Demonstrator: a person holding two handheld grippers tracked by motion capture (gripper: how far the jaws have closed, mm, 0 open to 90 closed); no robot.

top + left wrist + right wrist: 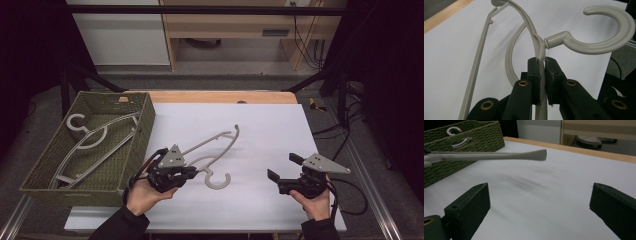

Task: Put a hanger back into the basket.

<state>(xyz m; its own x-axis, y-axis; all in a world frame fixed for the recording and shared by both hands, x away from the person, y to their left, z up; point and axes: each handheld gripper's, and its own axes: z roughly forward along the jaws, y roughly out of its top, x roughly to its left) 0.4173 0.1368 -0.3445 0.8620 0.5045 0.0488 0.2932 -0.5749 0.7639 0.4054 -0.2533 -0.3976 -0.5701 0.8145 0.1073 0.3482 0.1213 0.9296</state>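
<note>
My left gripper (192, 171) is clamping the hanger (215, 145) near its neck, hook toward me, long axis slanting up-right, near arm hiding behind my claw.

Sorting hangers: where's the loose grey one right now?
High view, left of centre: the grey hanger is clamped in the left tongs, just right of the green basket.

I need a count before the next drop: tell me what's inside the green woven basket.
Inside the green woven basket lies one grey hanger, hook toward the far end. The near wall hides the floor closest to the person, so anything small there cannot be seen.
</note>
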